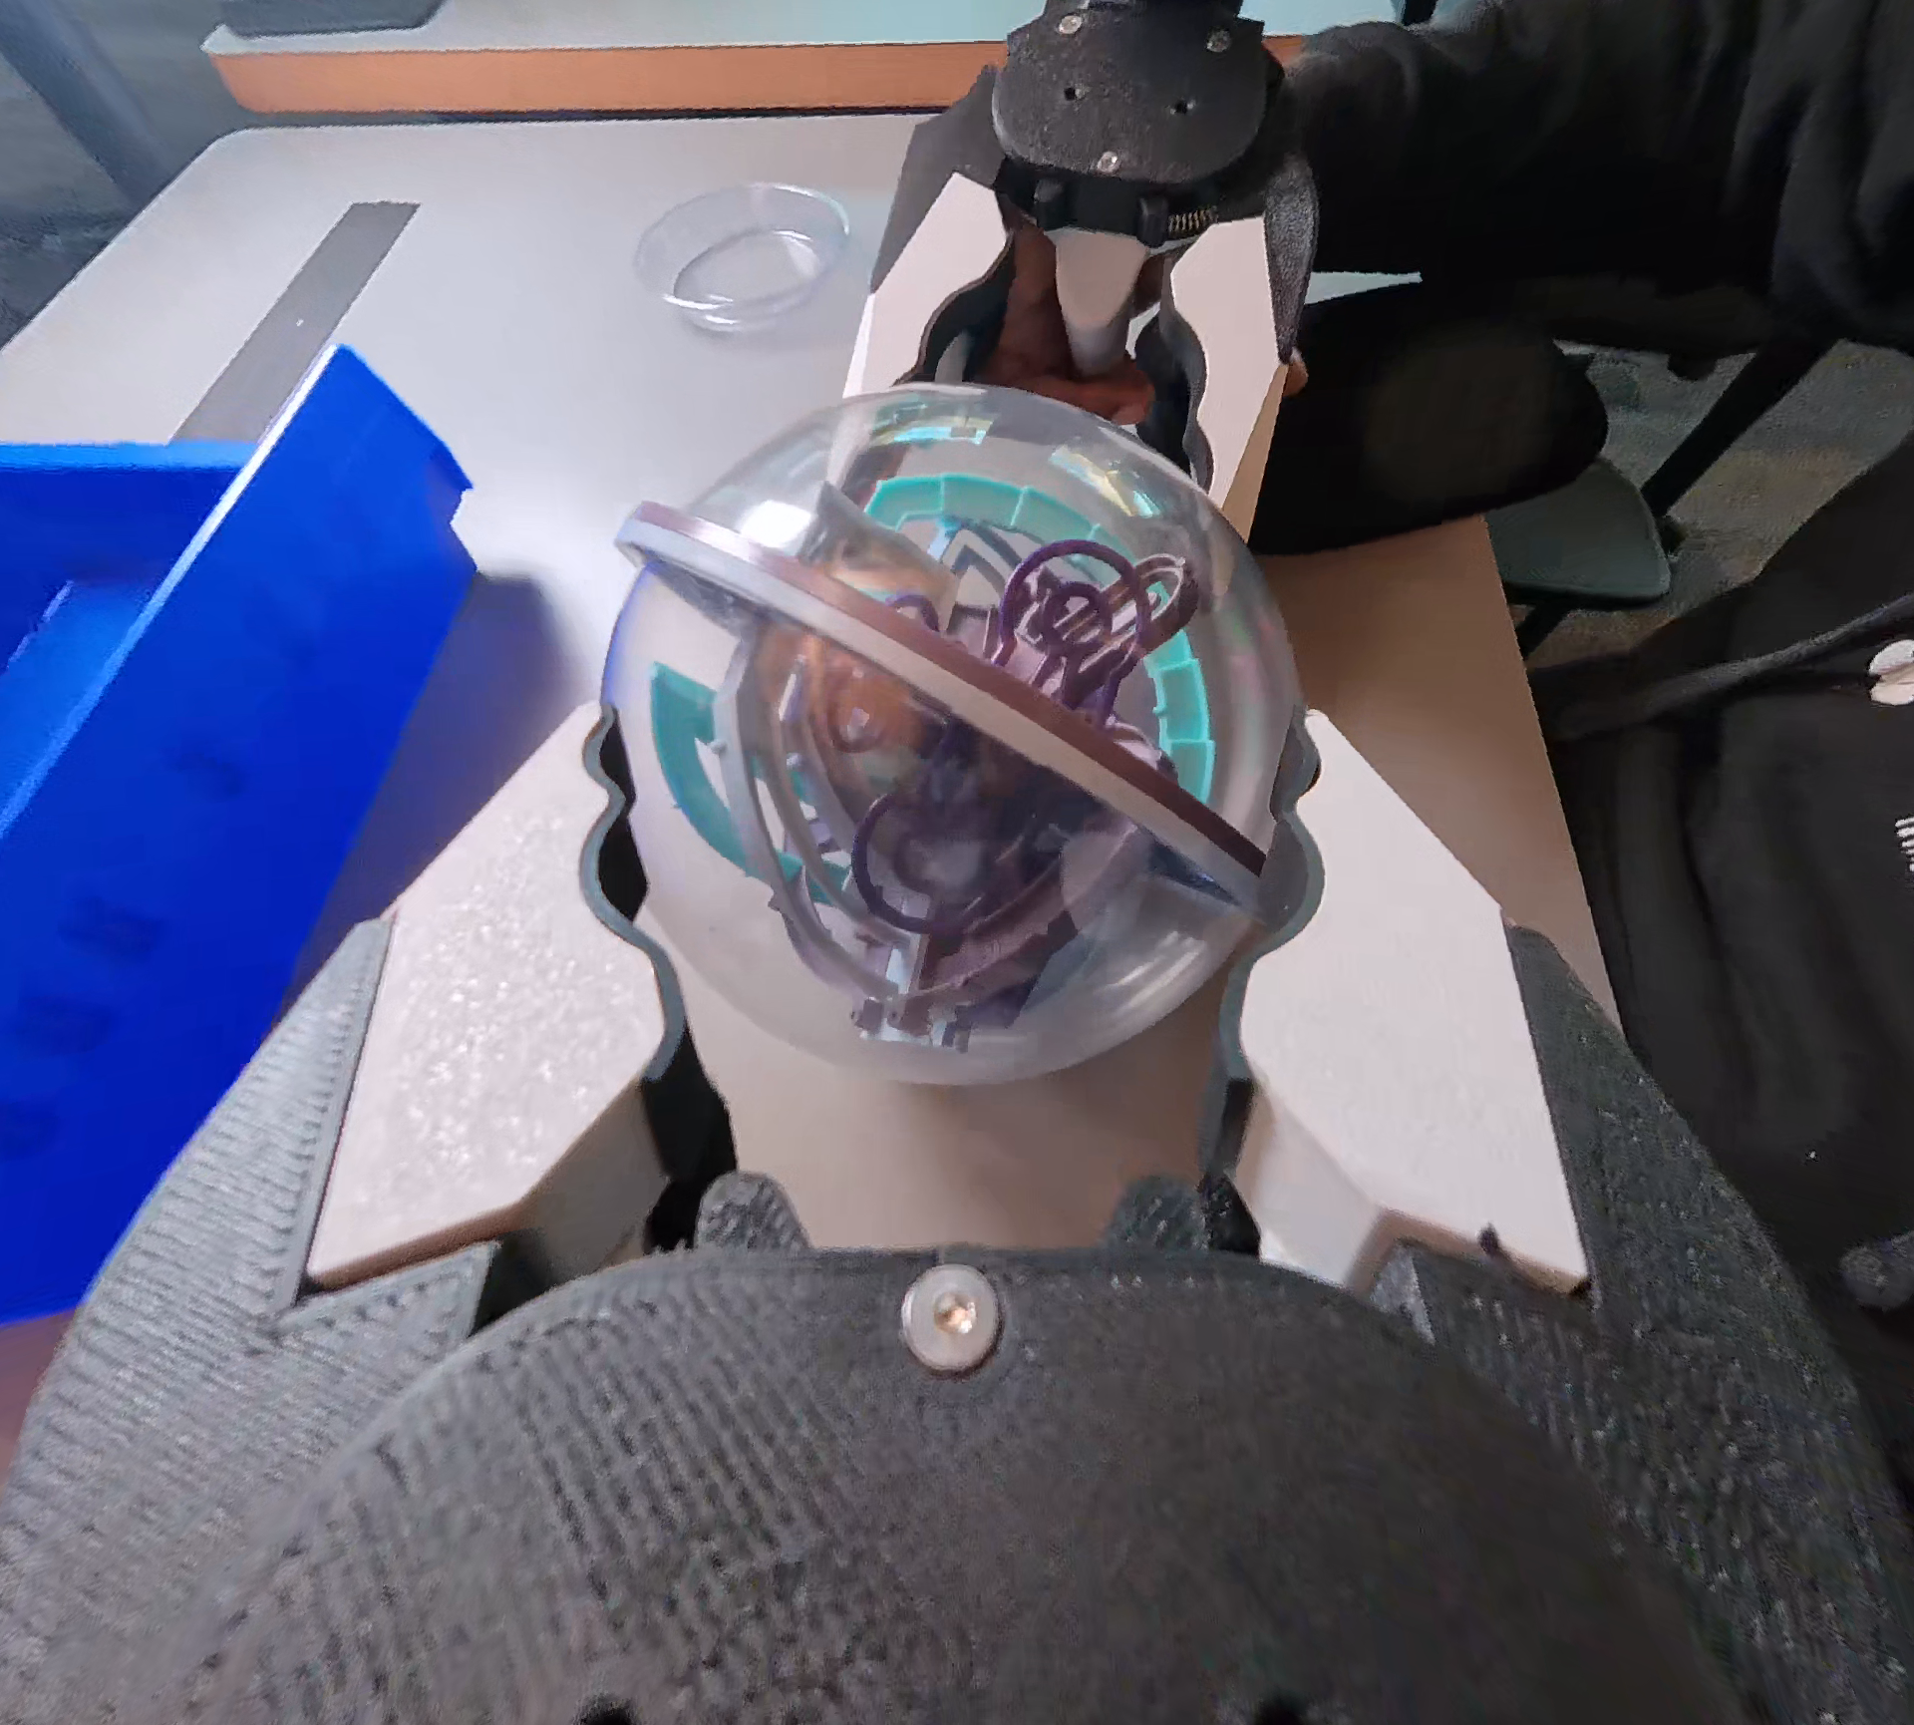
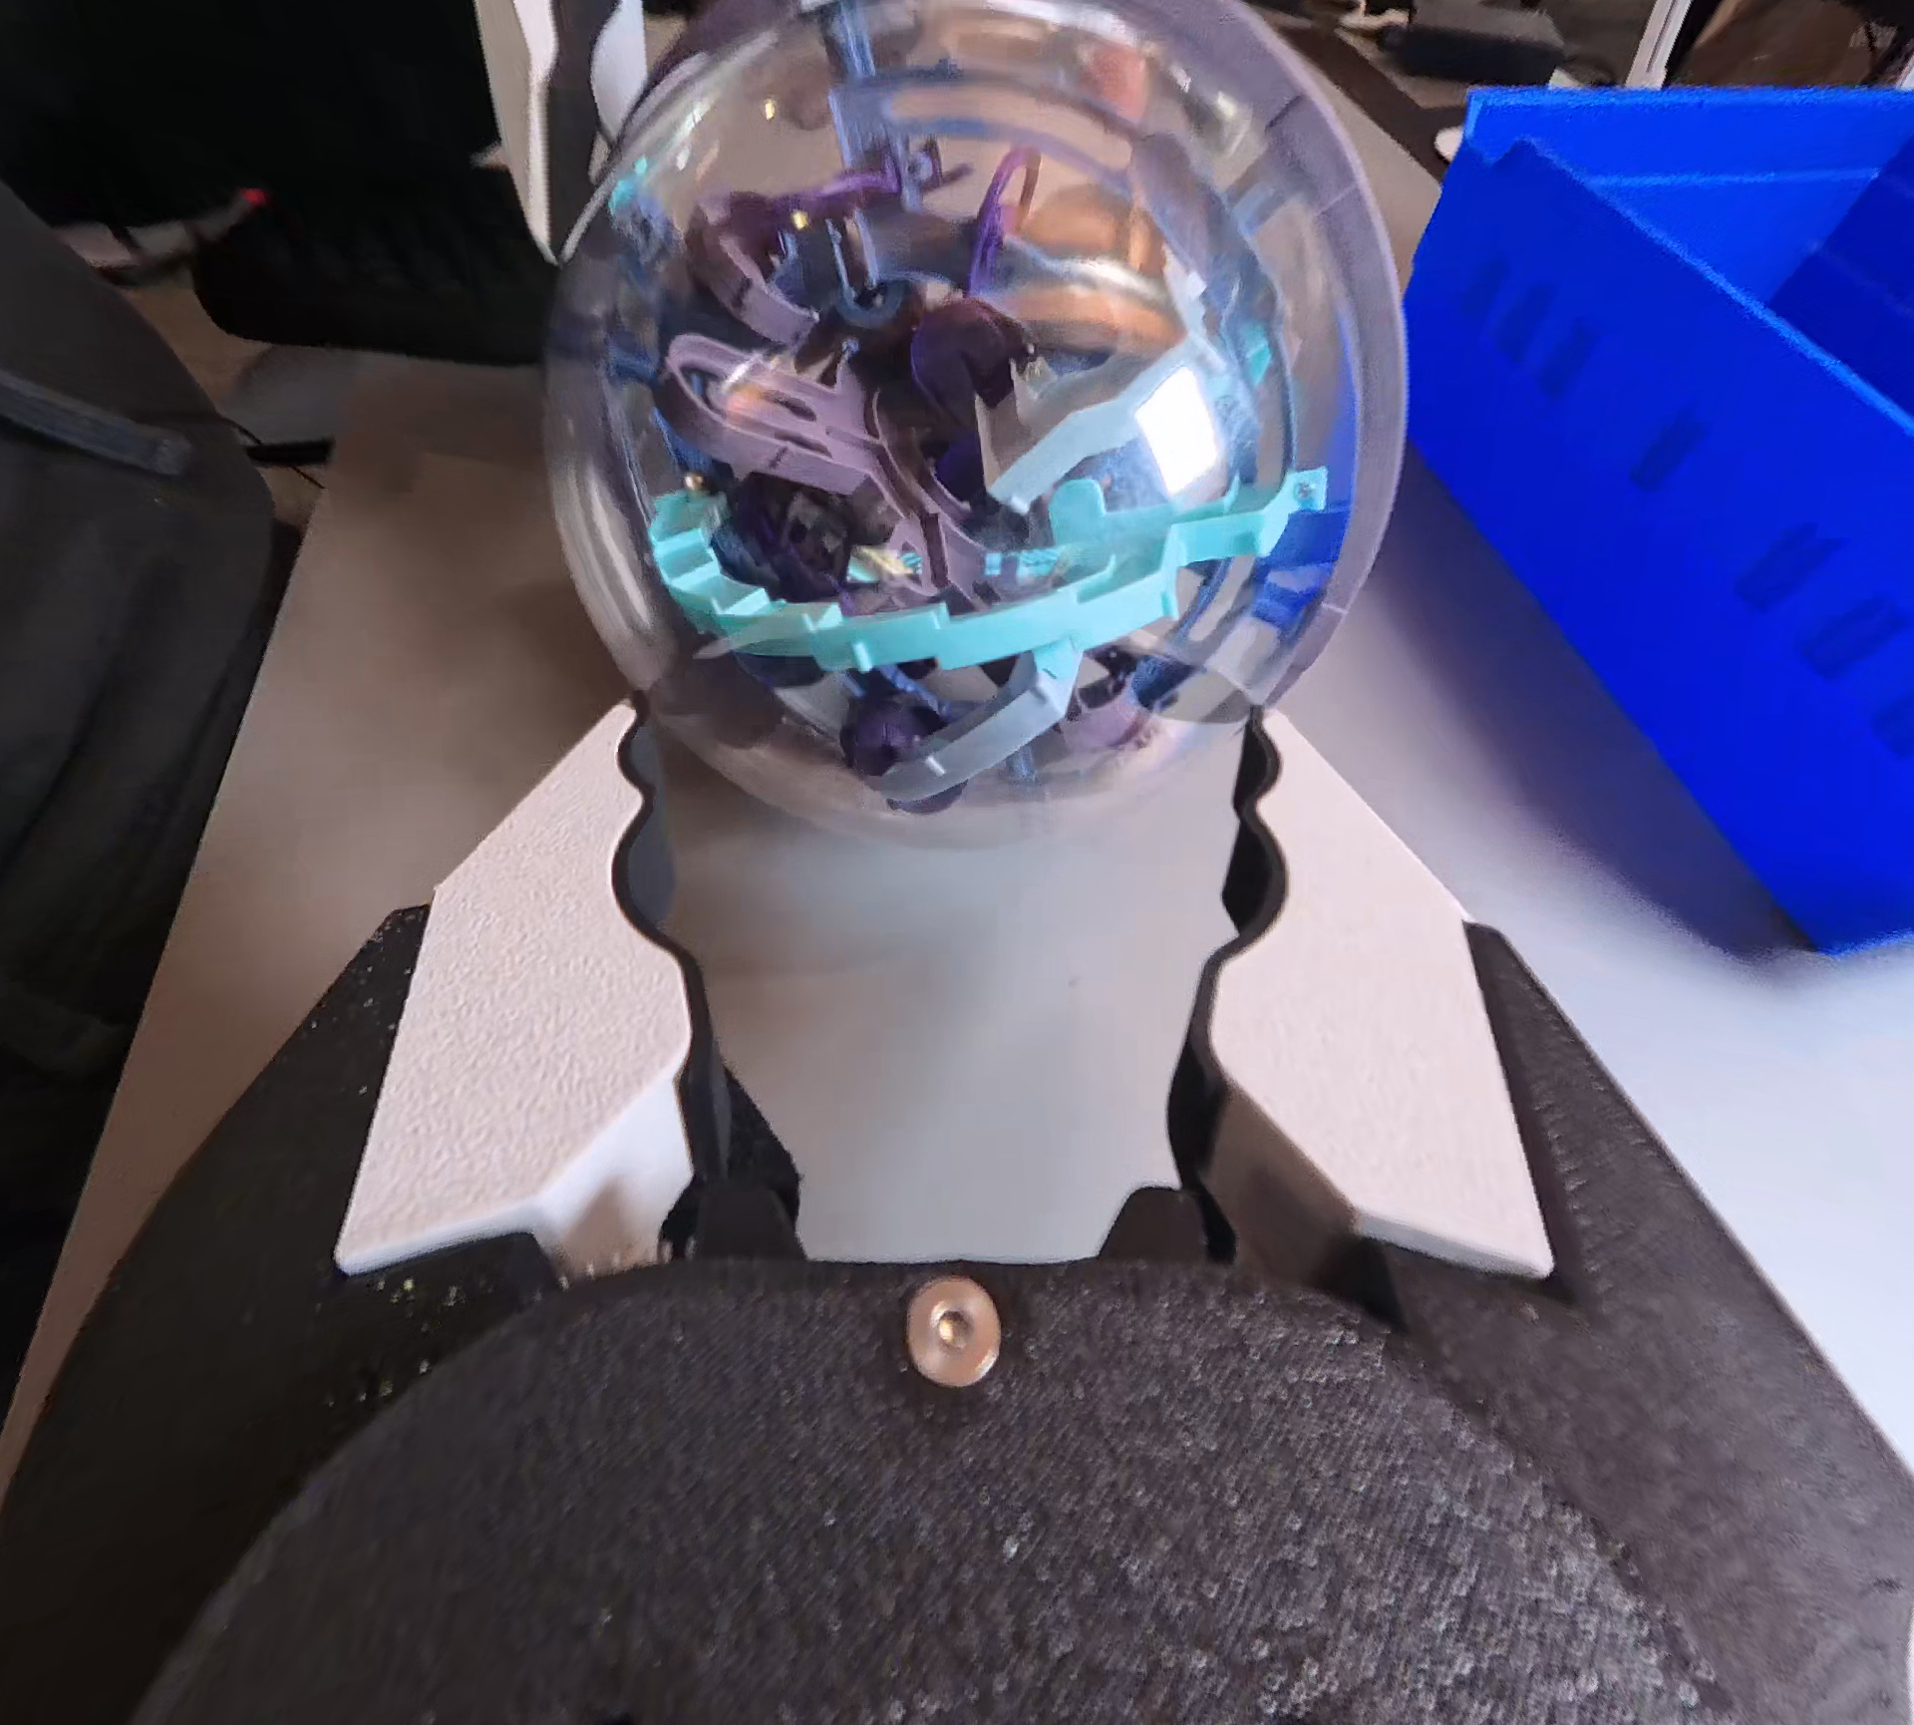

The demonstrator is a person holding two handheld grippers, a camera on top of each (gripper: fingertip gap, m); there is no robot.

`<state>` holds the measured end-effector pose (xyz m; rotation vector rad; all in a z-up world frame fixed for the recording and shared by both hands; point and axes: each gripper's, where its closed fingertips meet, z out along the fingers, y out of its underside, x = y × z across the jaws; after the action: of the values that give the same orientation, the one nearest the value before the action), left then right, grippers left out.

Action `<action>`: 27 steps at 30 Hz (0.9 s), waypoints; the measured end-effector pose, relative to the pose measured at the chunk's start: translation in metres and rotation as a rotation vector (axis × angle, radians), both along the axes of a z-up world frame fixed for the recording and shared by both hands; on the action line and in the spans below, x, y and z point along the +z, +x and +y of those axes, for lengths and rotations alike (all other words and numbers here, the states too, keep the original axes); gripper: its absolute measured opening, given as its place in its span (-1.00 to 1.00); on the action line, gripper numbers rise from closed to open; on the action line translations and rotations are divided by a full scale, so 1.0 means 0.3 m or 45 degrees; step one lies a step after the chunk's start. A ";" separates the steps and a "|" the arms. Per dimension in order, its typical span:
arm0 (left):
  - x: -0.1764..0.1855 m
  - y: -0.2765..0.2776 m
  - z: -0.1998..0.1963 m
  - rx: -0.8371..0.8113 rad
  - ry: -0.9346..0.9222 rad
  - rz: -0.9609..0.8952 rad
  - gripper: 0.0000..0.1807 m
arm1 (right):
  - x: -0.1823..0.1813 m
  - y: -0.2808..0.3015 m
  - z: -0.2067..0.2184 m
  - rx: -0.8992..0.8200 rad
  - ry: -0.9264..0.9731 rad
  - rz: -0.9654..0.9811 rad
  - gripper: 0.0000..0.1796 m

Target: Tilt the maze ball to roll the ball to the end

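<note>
Dead centre of frame, the left gripper (image 1: 948,774) clamps the clear maze ball (image 1: 937,733) from both sides above the table (image 1: 497,349). On the far side, upper centre, the right gripper (image 1: 1072,391) grasps it too. Blue bin (image 1: 155,743) at left.
</note>
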<state>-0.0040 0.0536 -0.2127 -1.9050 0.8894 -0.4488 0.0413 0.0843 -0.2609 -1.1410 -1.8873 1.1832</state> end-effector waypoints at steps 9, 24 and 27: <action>0.023 0.067 0.008 -0.163 0.064 0.164 0.34 | -0.056 0.005 -0.016 -0.142 0.093 -0.041 0.26; 0.020 0.043 0.014 -0.287 -0.031 0.077 0.34 | 0.000 0.065 0.022 0.002 0.129 -0.118 -0.12; 0.012 0.044 0.022 -0.303 -0.043 0.106 0.33 | 0.103 0.071 0.083 0.070 0.197 -0.094 -0.22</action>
<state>0.0091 0.0603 -0.2092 -1.8672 1.1769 -0.5319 0.0627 0.1093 -0.2300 -1.0680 -2.0394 1.0165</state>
